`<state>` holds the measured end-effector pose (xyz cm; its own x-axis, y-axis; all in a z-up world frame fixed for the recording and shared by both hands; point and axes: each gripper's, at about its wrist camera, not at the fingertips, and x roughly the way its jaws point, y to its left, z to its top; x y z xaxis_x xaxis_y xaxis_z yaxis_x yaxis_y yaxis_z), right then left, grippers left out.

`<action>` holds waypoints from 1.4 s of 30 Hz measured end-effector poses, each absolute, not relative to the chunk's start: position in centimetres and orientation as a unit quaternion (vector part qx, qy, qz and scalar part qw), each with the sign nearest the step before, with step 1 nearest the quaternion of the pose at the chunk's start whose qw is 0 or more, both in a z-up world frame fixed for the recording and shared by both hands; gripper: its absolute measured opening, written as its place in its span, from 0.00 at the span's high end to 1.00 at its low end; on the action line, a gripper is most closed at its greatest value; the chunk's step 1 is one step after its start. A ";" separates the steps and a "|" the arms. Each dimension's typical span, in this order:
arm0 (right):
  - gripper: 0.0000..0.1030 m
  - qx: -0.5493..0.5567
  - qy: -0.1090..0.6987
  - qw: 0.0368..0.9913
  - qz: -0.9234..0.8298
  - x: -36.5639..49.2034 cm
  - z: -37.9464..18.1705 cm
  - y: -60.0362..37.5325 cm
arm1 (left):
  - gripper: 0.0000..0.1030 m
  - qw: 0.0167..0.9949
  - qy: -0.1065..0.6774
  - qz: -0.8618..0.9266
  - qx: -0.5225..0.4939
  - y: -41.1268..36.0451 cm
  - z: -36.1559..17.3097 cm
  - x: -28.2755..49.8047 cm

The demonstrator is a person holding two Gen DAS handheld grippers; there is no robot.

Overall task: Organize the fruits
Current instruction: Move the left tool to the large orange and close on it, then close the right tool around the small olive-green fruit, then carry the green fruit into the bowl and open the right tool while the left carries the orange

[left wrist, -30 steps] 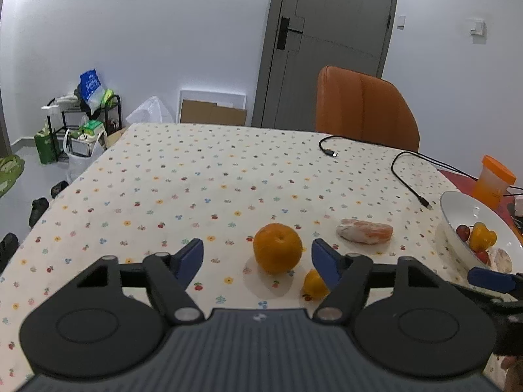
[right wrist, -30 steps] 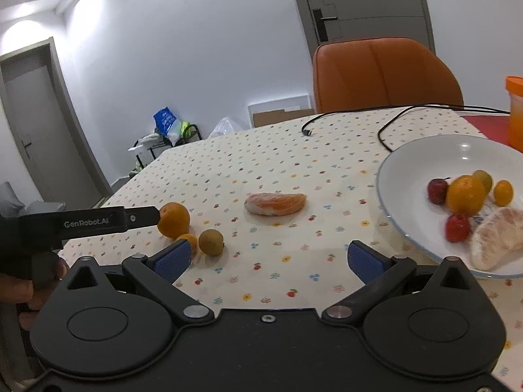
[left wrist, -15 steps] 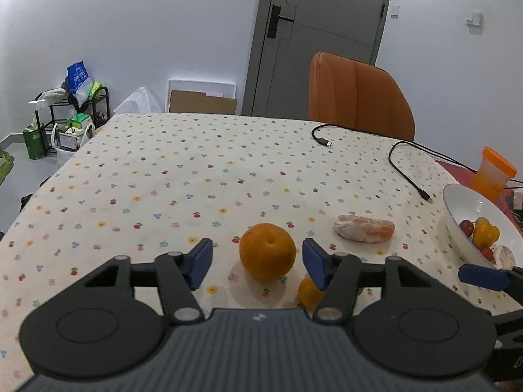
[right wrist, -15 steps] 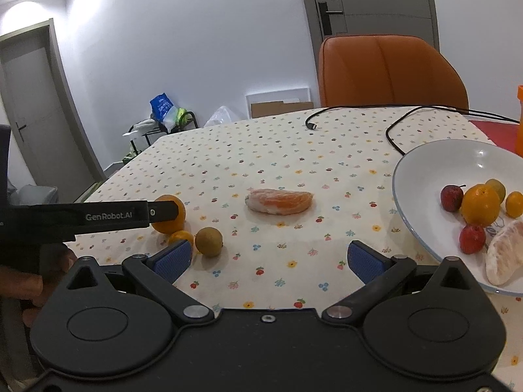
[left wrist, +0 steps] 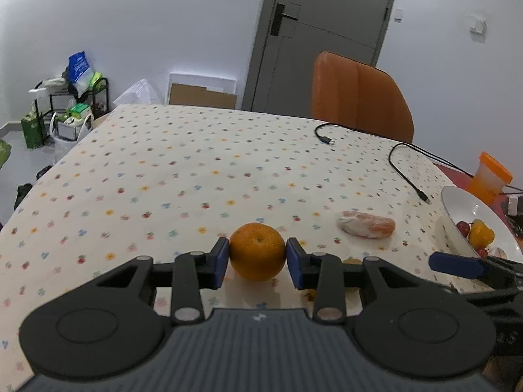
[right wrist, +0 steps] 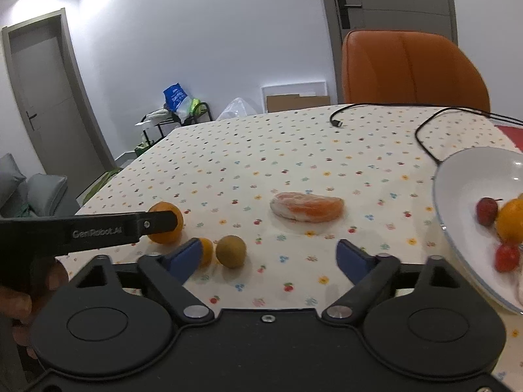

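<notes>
A round orange (left wrist: 257,251) sits on the flowered tablecloth with my left gripper (left wrist: 258,261) shut on it, both blue pads against its sides. From the right wrist view the same orange (right wrist: 165,219) lies at the left behind the left gripper's black finger (right wrist: 157,222). Beside it are a small orange fruit (right wrist: 206,251) and a brownish round fruit (right wrist: 231,251). A peeled citrus segment (right wrist: 307,207) lies mid-table. My right gripper (right wrist: 271,256) is open above the cloth, holding nothing. A white bowl (right wrist: 457,176) at the right holds several small fruits.
Two black cables (left wrist: 405,170) trail across the far right of the table. An orange-lidded cup (left wrist: 490,179) stands behind the bowl (left wrist: 451,215). An orange chair (left wrist: 359,98) is at the far edge. A hand (right wrist: 19,303) holds the left gripper.
My left gripper moved forward around the orange and closed its pads onto it. The right gripper stayed open and shifted slightly left, away from the bowl.
</notes>
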<state>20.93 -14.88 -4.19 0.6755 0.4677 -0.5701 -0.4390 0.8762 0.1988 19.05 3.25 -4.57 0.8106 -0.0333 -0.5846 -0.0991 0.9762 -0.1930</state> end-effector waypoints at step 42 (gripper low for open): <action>0.78 0.039 0.267 0.945 0.186 19.5 -1.6 -22.9 | 0.64 0.959 0.265 -0.051 -0.084 -4.0 -1.1 18.3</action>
<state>19.46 -22.86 -1.63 0.7885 0.3723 -0.4896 -0.3304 0.9278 0.1733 18.34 -4.01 -1.06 0.8542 -0.1431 -0.4999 0.0544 0.9807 -0.1878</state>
